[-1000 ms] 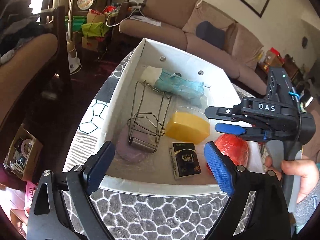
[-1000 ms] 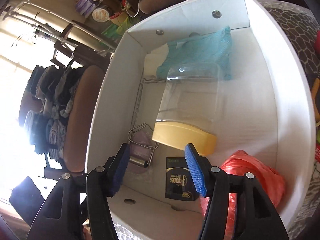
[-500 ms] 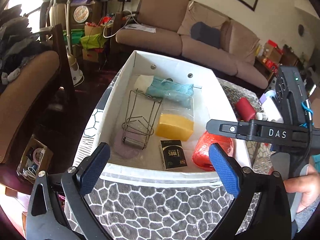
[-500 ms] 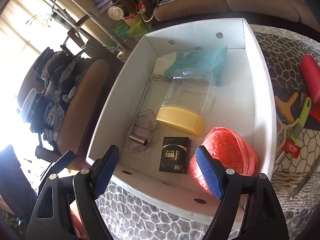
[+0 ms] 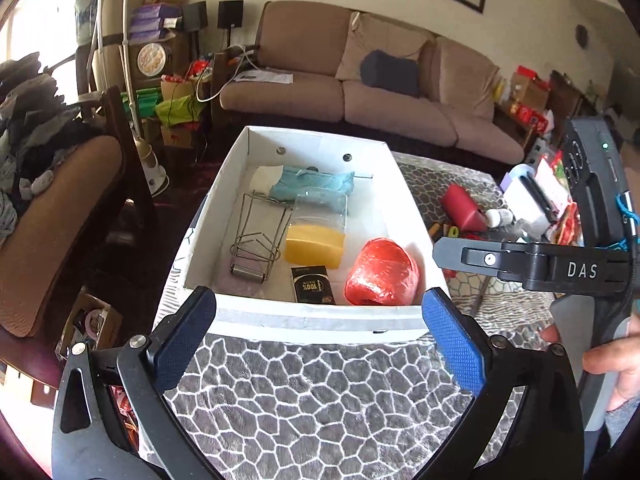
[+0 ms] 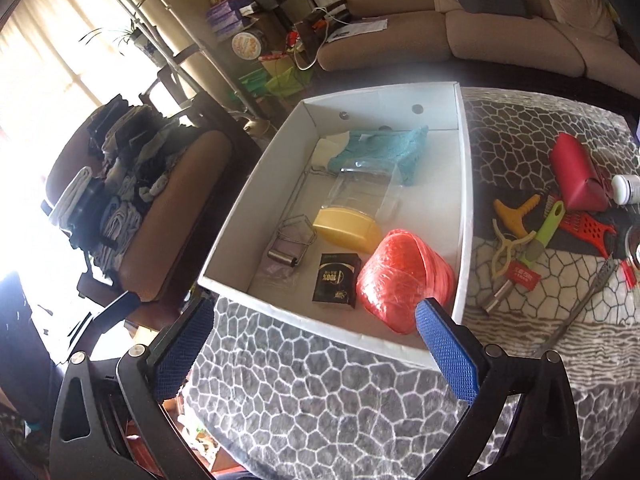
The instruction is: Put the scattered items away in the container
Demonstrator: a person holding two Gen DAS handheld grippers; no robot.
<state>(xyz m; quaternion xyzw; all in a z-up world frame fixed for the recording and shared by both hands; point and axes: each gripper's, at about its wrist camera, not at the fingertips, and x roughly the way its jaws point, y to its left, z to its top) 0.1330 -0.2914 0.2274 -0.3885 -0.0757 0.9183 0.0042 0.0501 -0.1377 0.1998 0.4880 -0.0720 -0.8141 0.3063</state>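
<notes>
The white box [image 5: 320,320] [image 6: 466,200] holds a red twine ball [image 5: 380,276] [image 6: 404,276], a black carton [image 5: 312,284], a yellow-lidded clear tub [image 5: 314,248], a wire rack [image 5: 256,240] and a teal cloth [image 5: 312,184]. My left gripper [image 5: 318,296] hovers before the box's near wall, jaws opening, nothing between them. My right gripper [image 6: 316,304] hangs over the near right corner, jaws also opening and empty. A red pouch [image 6: 576,176], yellow handle [image 6: 516,208], green tool [image 6: 544,232] and red grater [image 6: 588,228] lie on the cloth to the right.
A patterned grey cloth [image 5: 320,400] covers the table. A chair piled with clothes [image 6: 120,184] stands close on the left. A brown sofa [image 5: 360,92] is behind the box. A white bottle [image 6: 628,188] and a long metal tool [image 6: 580,308] lie at the far right.
Both grippers have pulled back and up from inside the box, and their jaws have spread wider. More of the table and the scattered items on the right has come into view.
</notes>
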